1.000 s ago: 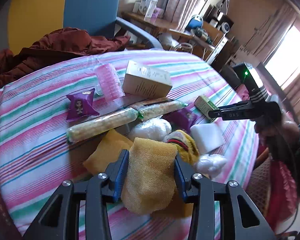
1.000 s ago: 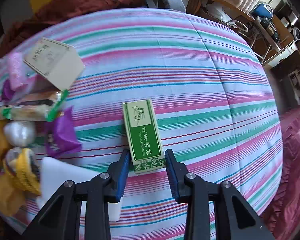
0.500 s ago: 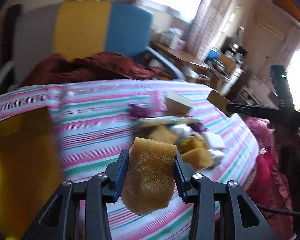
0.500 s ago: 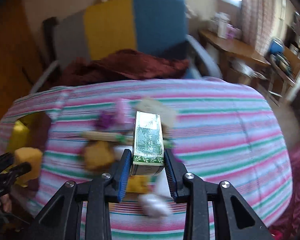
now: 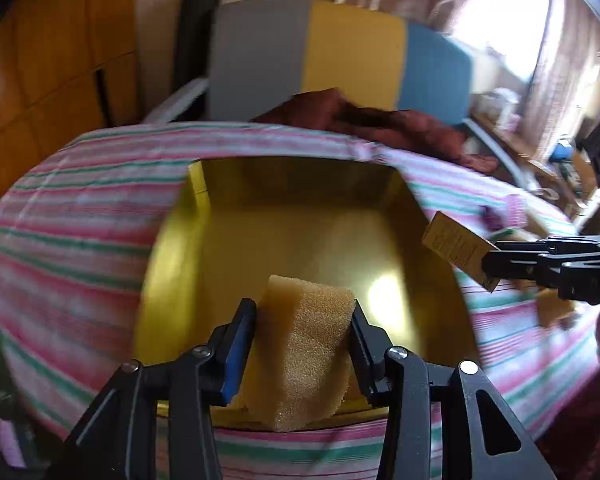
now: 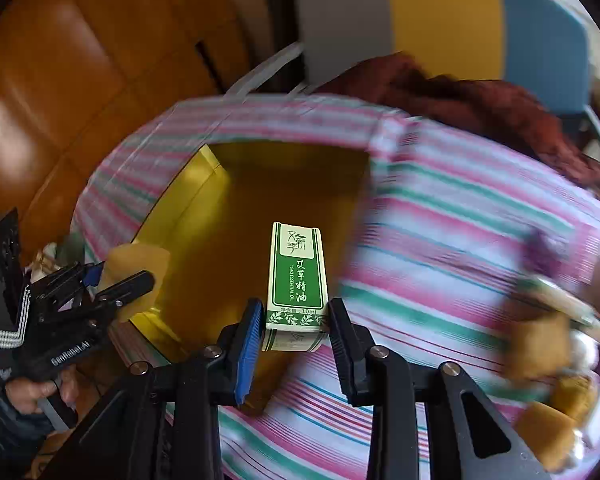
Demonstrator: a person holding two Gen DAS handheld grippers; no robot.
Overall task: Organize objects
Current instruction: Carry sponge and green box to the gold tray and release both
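An open yellow box (image 5: pixel 300 216) sits on the striped table. My left gripper (image 5: pixel 304 308) hangs over the box's near side with a yellow sponge (image 5: pixel 300 344) between its pads; the jaws are opening and the pads still touch the sponge. My right gripper (image 6: pixel 294 308) is shut on a green and white essential-oil carton (image 6: pixel 298 276), held upright over the box (image 6: pixel 260 184). In the left wrist view the right gripper (image 5: pixel 488 264) comes in from the right with the carton (image 5: pixel 456 246) above the box's right rim. The right wrist view shows the left gripper (image 6: pixel 116 276) and its sponge (image 6: pixel 140 258) at the box's left edge.
A blurred pile of sponges and wrapped packets (image 6: pixel 540 340) lies on the striped tablecloth (image 6: pixel 440 220) to the right. Behind the table stand a grey, yellow and blue chair (image 5: pixel 340 56) and dark red cloth (image 5: pixel 372 120). Wooden panelling (image 6: pixel 80 60) is on the left.
Both grippers have swung left from the pile to above the yellow box. The left carried the sponge along; the right lifted the green carton off the cloth and brought it over.
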